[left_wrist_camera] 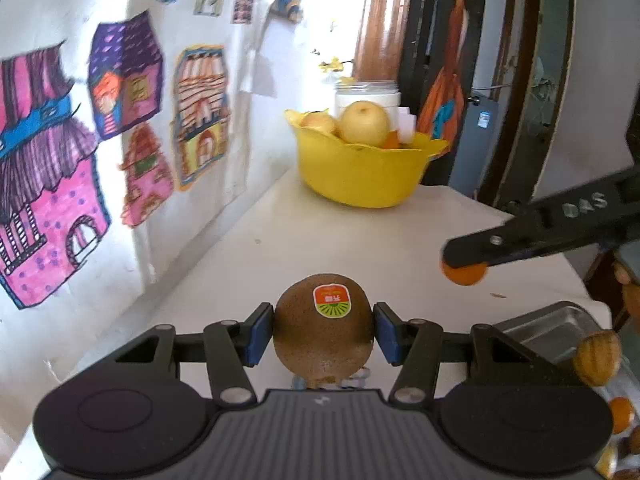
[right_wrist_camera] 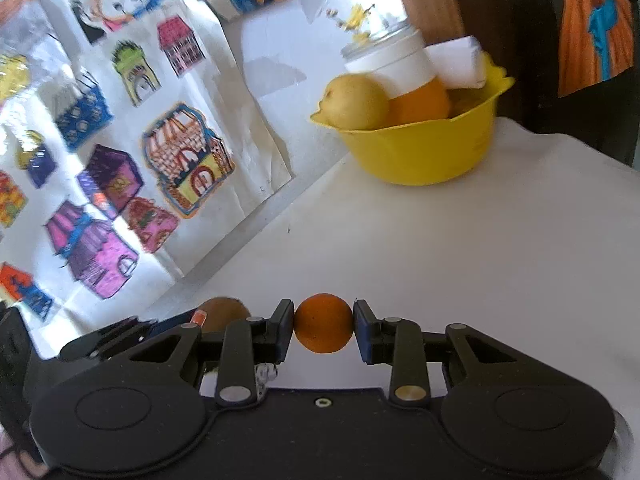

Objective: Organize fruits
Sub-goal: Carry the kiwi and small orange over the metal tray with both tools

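Counter comes first as the biggest thing here: a white top set against a wall of coloured house drawings, its bare middle open between the tools and the far end. Near its far edge, close to the wall, sits the yellow bowl, which already carries a pale pear, another pale fruit and an orange, so it reads as the collecting place for the fruit; a white-lidded jar stands just behind it. At the counter's right edge lies a steel tray, with a walnut in front of it and more small fruit below the edge, probably the stock being sorted. The left tool is clamped on a kiwi, blue pads pressing its two sides, sticker up, held above the counter's near end; gripping across the middle likely keeps the round fruit from rolling out. The right tool is pinched narrow on a small orange fruit, perhaps a kumquat, lifted clear of the surface and aimed at the bowl. Both loads look bound for that bowl, which lies well apart from them.
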Tool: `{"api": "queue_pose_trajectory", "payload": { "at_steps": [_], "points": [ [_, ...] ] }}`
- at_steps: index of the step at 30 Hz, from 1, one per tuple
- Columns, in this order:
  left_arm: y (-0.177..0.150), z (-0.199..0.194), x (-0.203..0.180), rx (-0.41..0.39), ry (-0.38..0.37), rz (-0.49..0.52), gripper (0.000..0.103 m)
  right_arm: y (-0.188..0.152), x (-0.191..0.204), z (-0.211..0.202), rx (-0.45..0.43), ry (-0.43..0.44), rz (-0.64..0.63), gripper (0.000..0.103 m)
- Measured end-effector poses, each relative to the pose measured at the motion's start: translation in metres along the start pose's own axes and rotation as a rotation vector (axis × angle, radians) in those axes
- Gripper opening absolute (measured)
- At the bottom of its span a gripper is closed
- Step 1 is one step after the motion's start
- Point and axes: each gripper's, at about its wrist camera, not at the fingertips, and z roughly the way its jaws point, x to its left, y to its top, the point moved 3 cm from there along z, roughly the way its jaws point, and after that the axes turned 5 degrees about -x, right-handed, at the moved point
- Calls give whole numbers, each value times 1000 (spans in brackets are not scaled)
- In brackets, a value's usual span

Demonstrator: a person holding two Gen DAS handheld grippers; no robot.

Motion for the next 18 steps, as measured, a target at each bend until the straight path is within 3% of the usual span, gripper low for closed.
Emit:
{"api": "queue_pose_trajectory", "payload": {
  "at_steps": [11,18],
  "points": [
    [1,-21,-58,-4,-91,-6,58,-31,-28,-102,-101,-39,19,34],
    [-5,-33,-96,-2,-165,-19,58,-57,-39,-145,-133,-53,12,34]
  ]
}}
